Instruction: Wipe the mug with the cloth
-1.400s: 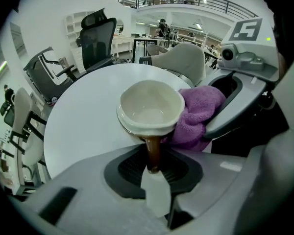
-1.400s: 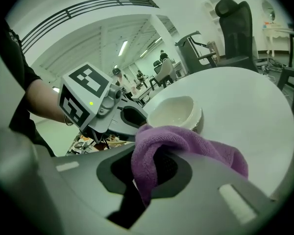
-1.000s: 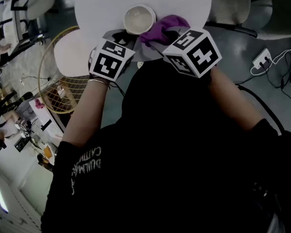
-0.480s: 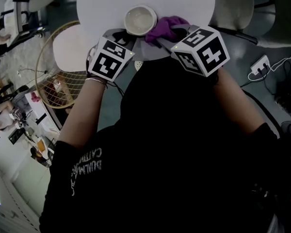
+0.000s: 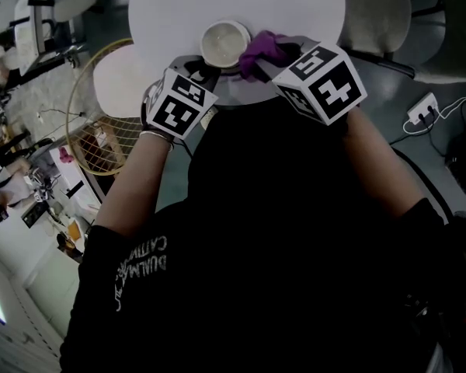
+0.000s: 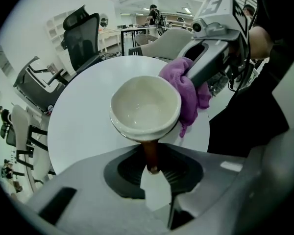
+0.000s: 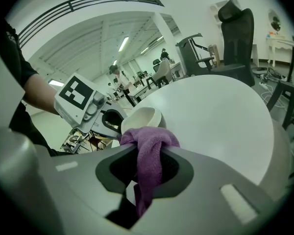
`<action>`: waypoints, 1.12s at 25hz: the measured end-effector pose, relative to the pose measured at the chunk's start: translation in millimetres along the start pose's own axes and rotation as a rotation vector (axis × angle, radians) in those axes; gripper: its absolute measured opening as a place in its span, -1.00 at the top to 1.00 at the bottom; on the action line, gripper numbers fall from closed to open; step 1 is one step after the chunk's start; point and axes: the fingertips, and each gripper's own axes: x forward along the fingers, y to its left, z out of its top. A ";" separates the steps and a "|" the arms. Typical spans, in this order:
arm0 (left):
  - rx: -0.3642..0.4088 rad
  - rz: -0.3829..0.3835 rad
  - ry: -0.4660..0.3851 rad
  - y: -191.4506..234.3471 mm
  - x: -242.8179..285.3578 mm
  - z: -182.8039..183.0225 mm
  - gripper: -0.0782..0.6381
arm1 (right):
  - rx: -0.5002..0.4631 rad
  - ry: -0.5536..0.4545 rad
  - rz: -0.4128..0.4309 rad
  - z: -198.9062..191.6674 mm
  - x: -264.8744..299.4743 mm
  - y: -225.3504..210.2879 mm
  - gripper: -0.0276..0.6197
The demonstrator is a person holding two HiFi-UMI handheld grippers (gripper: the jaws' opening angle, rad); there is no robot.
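Cream ceramic mug (image 6: 145, 106) was pinched by just-eased left gripper (image 6: 153, 173), purple fabric cloth (image 7: 149, 141) by right gripper (image 7: 146, 173).
The mug could have been levered loose by hard rubbing.

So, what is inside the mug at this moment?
Nothing shows inside the mug: its pale inner wall and bottom look bare. The purple cloth lies against the outer side by the rim, not inside, and hides that part of the wall.

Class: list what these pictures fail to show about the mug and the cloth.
Head view: the mug handle, under the left gripper.
Left gripper view: the mug's base, under its own bowl.
Right gripper view: the mug's lower wall, behind the cloth.
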 end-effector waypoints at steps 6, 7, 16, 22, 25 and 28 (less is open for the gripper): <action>0.036 -0.025 0.005 -1.6 2.1 2.4 0.56 | 0.028 -0.001 0.016 0.7 1.5 -6.1 0.71; 0.045 -0.030 0.023 -2.3 3.0 -0.8 0.55 | 0.022 0.005 0.014 0.7 1.5 -6.7 0.71; 0.046 -0.033 0.026 -1.4 3.9 -2.0 0.55 | -0.105 0.035 -0.075 5.8 1.8 -11.4 0.71; 0.061 -0.028 0.026 1.0 3.4 -3.3 0.55 | -0.127 0.041 -0.100 8.2 3.3 -12.5 0.71; 0.063 -0.031 0.023 1.2 2.8 -3.9 0.55 | -0.129 0.041 -0.113 9.5 3.2 -13.0 0.71; 0.063 -0.032 0.021 0.8 2.2 -5.1 0.55 | -0.133 0.042 -0.125 10.0 3.1 -12.8 0.71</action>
